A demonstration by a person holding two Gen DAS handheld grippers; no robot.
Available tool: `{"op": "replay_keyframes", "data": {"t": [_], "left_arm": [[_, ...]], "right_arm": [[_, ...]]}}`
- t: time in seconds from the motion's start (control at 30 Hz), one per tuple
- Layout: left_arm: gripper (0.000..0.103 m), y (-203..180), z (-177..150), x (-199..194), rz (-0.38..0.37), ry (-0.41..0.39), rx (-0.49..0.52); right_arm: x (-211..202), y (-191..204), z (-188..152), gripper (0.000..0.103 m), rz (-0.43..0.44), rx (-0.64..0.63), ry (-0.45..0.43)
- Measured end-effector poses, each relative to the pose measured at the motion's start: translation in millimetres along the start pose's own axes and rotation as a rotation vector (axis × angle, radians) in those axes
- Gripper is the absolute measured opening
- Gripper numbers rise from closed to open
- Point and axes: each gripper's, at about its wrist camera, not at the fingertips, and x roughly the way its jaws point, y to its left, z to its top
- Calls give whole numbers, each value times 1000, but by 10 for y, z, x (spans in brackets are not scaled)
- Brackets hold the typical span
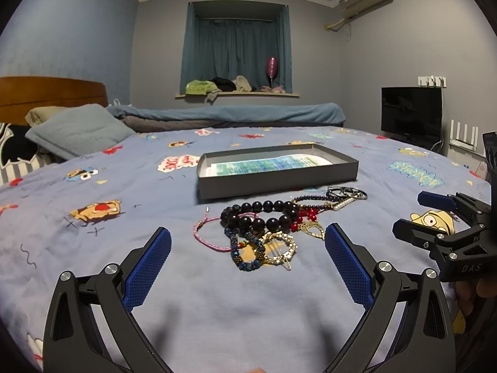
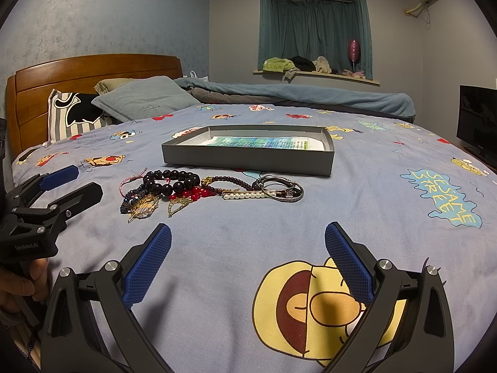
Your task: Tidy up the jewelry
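We hold two grippers over a bed covered by one blue cartoon-print sheet (image 1: pixel 124 186). The left gripper (image 1: pixel 248 239) and the right gripper (image 2: pixel 248 236) both have their jaws spread wide, holding nothing. One tangled pile of jewelry (image 1: pixel 273 227) lies on the sheet just in front of one shallow grey box (image 1: pixel 276 171). In the pile we count one large black bead bracelet (image 1: pixel 261 214), one pink cord bracelet (image 1: pixel 211 233), one pearl bar clip (image 2: pixel 245 195) and one cluster of red beads (image 2: pixel 194 193); the rest is too tangled to count.

Black left gripper (image 1: pixel 248 236), right gripper (image 2: pixel 248 236): blue textured pads, silver screws
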Motion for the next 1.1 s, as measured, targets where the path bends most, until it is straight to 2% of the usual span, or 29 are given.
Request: {"op": "replay_keyframes", "data": {"t": [0.43, 1.1], "left_arm": [[98, 48, 29, -50, -33, -24, -30], [98, 39, -6, 11, -18, -8, -24]], "right_arm": [[2, 5, -1, 98, 0, -1, -1], [8, 6, 1, 98, -1, -1, -1]]}}
